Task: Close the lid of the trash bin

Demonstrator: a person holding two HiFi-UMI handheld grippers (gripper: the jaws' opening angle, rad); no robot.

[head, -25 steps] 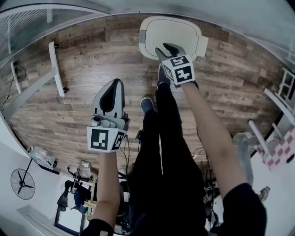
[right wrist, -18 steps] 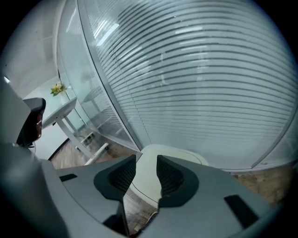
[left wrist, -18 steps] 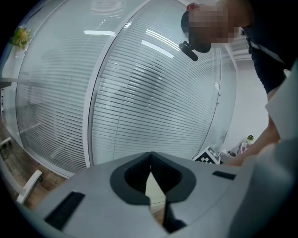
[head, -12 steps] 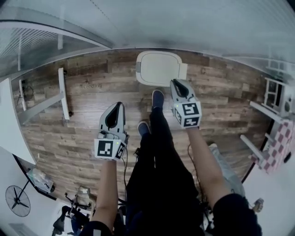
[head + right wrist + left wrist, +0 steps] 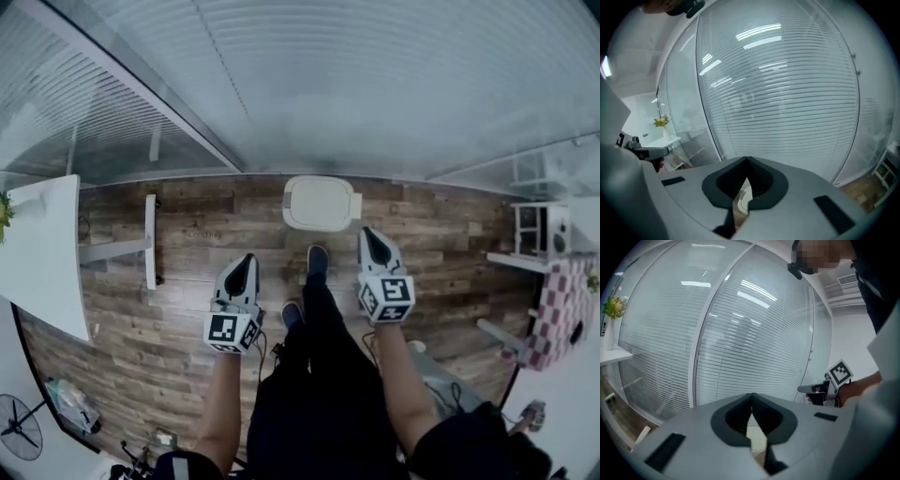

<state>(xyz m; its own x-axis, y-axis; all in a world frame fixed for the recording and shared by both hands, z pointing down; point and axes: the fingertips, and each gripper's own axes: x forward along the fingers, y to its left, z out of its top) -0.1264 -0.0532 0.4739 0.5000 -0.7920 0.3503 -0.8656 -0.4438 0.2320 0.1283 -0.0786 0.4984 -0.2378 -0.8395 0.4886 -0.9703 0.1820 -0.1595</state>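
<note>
- The bin (image 5: pixel 321 202) stands on the wooden floor (image 5: pixel 206 225) against the glass wall, straight ahead of the person's front shoe (image 5: pixel 318 259).
- Its pale lid lies flat on top in the head view, so I judge it to be down already and the task as good as done.
- The left gripper (image 5: pixel 247 260) hangs in the air, well short of the bin. In its own view the fingers meet at the tips with nothing between them.
- The right gripper (image 5: pixel 367 234) hovers nearer the bin's right side but touches nothing. Its fingers have just been closing and now meet, also with nothing between them.
- The lid looks like moulded plastic, so it is probably light, stiff and rather smooth, and it should swing on a hinge rather than lift away.
- A push should serve better than a pinch: closed fingertips pressed on the broad top, near the edge far from the hinge.
- I cannot tell which edge carries the hinge.
- The bin itself seems light, so a hard push could make it slide on the floor.
</note>
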